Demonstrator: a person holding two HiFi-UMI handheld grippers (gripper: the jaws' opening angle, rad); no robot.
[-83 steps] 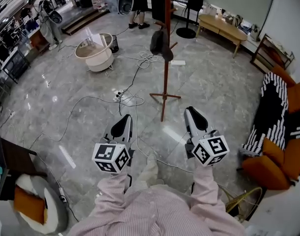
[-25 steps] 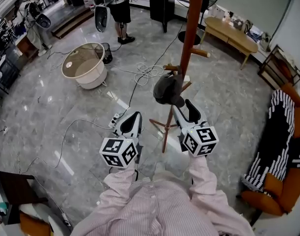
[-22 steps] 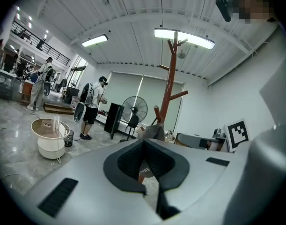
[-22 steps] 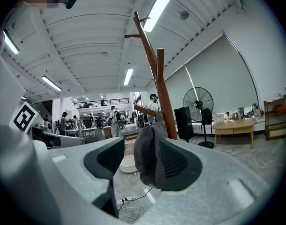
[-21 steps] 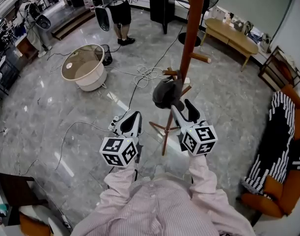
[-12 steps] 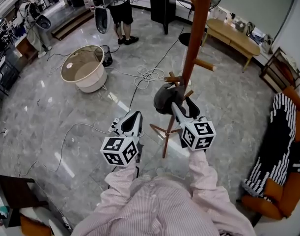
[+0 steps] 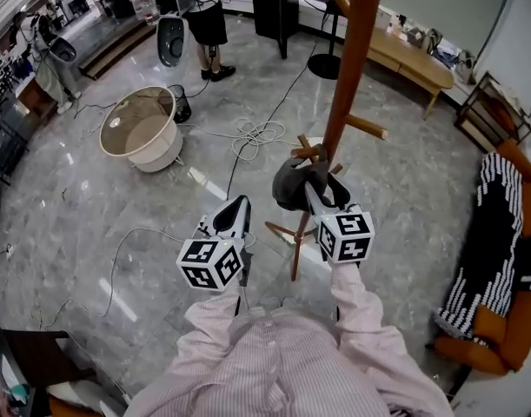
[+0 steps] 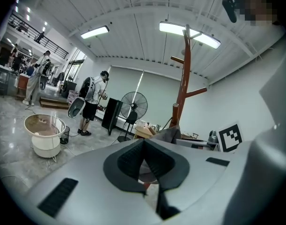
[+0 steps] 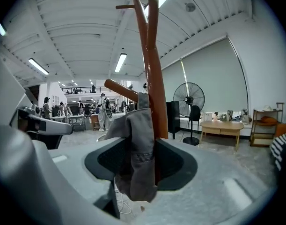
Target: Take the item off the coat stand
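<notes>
Hovering at the left, the left gripper [image 7: 236, 205] has its jaws pressed together on nothing. Right of it, the grey cap [image 7: 288, 183] hangs on a low peg of the coat stand [image 7: 354, 68]. It sits between the spread jaws of the right gripper [image 7: 322, 186], which have just been closing but do not pinch it.

Left hand-held gripper [image 8: 143, 146] sits in front of the red-brown coat stand [image 8: 185, 78], jaws together, nothing between them. Grey item [image 8: 167, 135] hangs low against the stand, on its left side. Further left of the stand: black pedestal fan [image 8: 133, 104], then a person with a backpack [image 8: 93, 102], then a white round tub [image 8: 44, 136] on the floor, farthest from the stand.
</notes>
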